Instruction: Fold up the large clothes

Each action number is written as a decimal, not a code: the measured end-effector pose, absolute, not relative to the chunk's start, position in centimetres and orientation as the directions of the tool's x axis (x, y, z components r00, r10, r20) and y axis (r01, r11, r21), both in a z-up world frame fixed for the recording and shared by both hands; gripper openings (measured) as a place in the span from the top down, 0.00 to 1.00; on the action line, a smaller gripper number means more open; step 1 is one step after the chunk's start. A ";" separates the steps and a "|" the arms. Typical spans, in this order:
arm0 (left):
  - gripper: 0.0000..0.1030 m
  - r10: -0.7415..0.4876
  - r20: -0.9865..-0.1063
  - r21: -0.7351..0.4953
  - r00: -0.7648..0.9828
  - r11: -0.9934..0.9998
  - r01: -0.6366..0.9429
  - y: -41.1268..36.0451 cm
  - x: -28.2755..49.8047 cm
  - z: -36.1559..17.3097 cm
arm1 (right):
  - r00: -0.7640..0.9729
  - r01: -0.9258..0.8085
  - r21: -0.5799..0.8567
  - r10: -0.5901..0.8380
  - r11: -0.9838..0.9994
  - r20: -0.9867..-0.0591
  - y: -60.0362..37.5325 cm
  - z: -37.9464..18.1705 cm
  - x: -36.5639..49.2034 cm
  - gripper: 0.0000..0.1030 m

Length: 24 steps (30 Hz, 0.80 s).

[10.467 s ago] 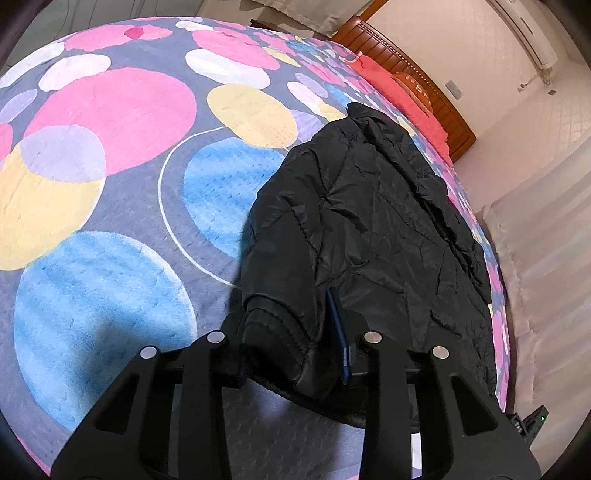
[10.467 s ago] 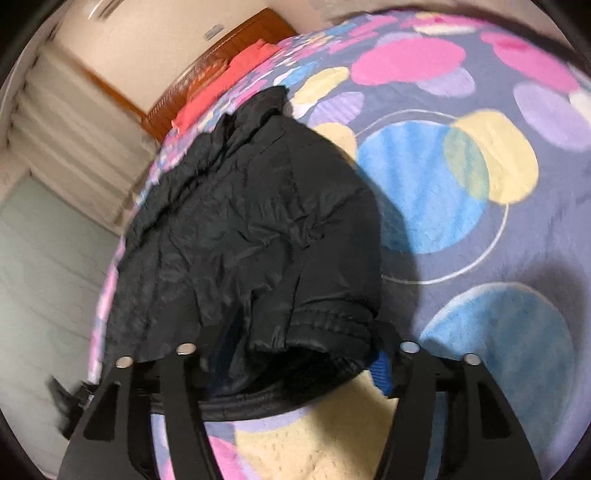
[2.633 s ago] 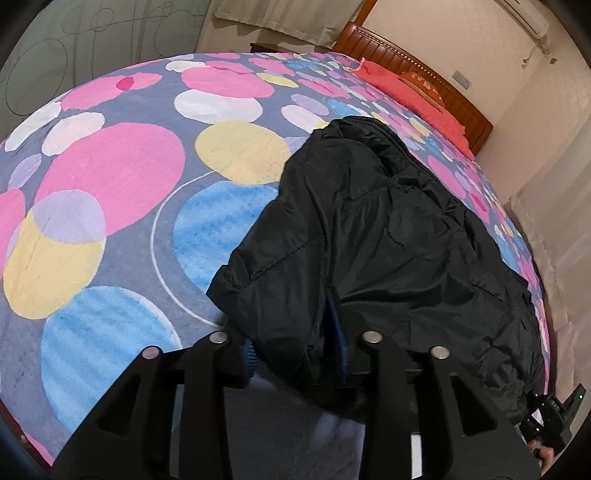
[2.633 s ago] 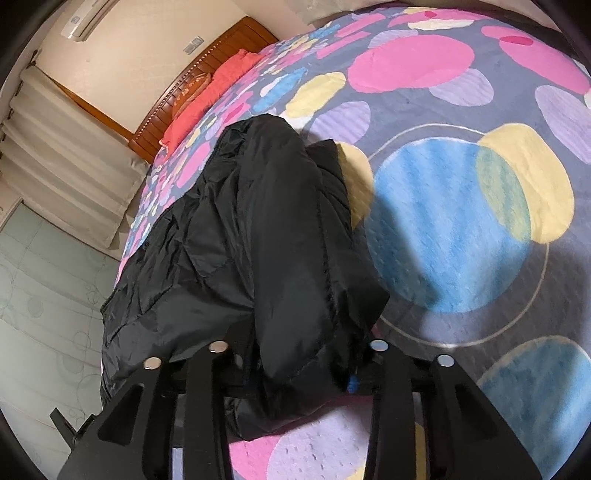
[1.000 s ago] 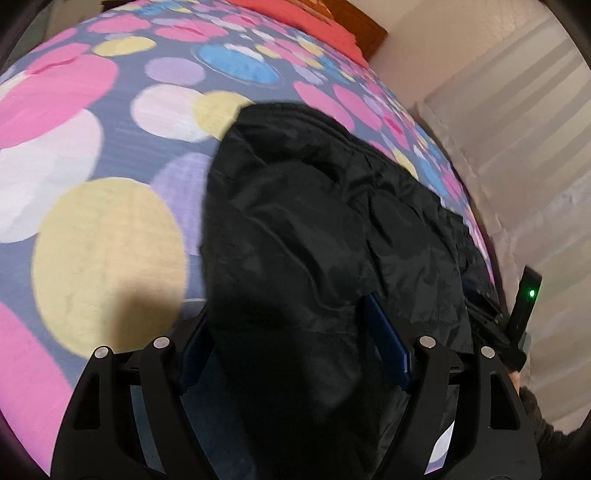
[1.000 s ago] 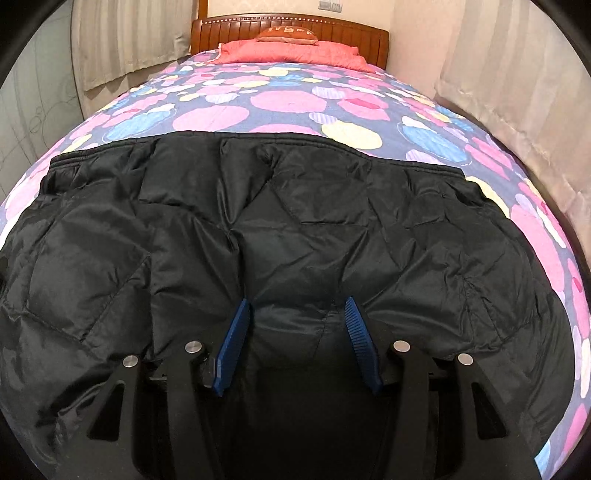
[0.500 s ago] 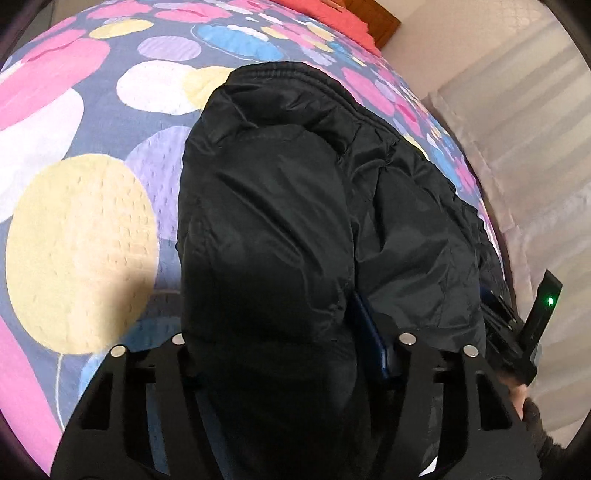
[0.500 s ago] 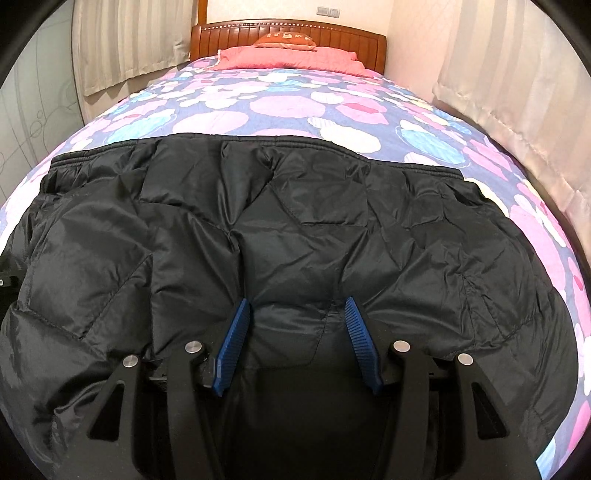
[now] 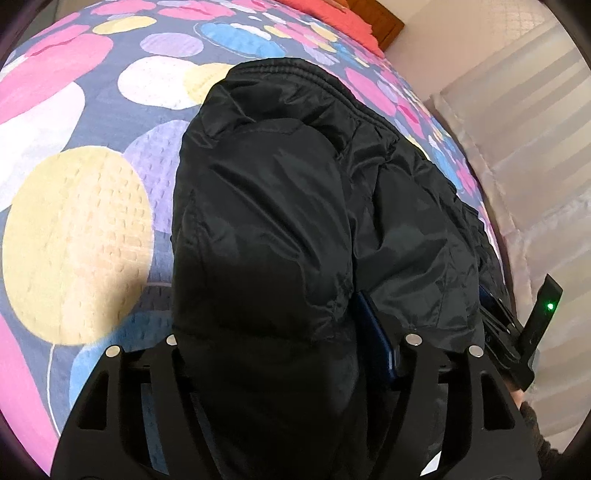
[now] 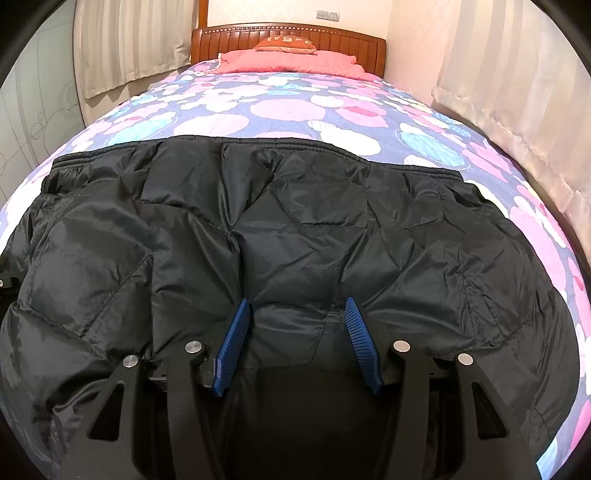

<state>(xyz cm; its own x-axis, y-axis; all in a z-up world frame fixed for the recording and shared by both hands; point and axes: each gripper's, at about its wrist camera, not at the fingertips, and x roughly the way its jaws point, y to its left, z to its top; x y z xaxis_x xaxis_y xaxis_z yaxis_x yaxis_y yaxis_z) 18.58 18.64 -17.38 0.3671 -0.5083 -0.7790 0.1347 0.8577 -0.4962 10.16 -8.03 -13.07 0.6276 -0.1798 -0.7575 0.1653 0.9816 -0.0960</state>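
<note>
A black puffer jacket lies spread across the foot of the bed, its hem toward the headboard. My right gripper is open, its blue pads resting on the jacket's middle with fabric between them. In the left wrist view the jacket shows a thick folded bulge at its left end. My left gripper straddles that bulge; the fabric covers its left finger, and only the right blue pad shows. The other gripper shows at the far right.
The bed has a blanket with coloured circles, a red pillow and a wooden headboard. Curtains hang close along the right side. More curtain and a wall are on the left.
Both grippers carried the jacket's side over onto its body, then released. My right gripper now sits open on the jacket's middle. My left gripper has edged forward onto the folded bulge.
</note>
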 end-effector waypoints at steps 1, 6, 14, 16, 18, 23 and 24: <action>0.49 -0.508 -0.776 -0.497 0.375 0.858 0.133 18.5 18.4 -17.4 | 0.628 0.166 -0.097 -0.181 0.981 -0.757 -8.0 -13.1 10.1 0.47; 0.76 -0.559 -0.723 -0.574 0.406 0.813 0.097 19.1 17.3 -16.8 | 0.628 0.165 -0.097 -0.180 0.982 -0.757 -8.0 -13.2 10.1 0.47; 0.83 -0.527 -0.700 -0.536 0.481 0.834 0.133 17.6 15.0 -12.1 | 0.629 0.163 -0.094 -0.177 0.982 -0.757 -7.8 -13.0 10.1 0.48; 0.84 -0.536 -0.687 -0.539 0.490 0.829 0.150 16.8 14.4 -10.3 | 0.634 0.155 -0.071 -0.154 0.985 -0.758 -8.1 -12.5 10.0 0.48; 0.84 -0.541 -0.681 -0.535 0.494 0.828 0.169 15.8 13.8 -8.8 | 0.633 0.146 -0.035 -0.121 0.989 -0.764 -8.9 -11.8 9.7 0.47; 0.85 -0.546 -0.674 -0.514 0.498 0.830 0.215 11.2 12.4 -5.0 | 0.680 0.160 -0.003 -0.112 0.987 -0.725 -12.0 -8.9 7.4 0.47; 0.85 -0.545 -0.674 -0.506 0.498 0.832 0.226 10.0 12.2 -4.2 | 0.686 0.165 -0.007 -0.120 0.986 -0.718 -12.9 -8.4 7.0 0.46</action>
<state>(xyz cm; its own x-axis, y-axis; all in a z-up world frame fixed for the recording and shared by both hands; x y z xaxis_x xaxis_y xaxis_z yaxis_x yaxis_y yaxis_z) 12.20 9.97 -4.21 0.4985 -0.5451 -0.6741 0.2260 0.8324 -0.5060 6.99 -12.87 -8.42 0.6857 -0.1197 -0.7180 0.1648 0.9863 -0.0071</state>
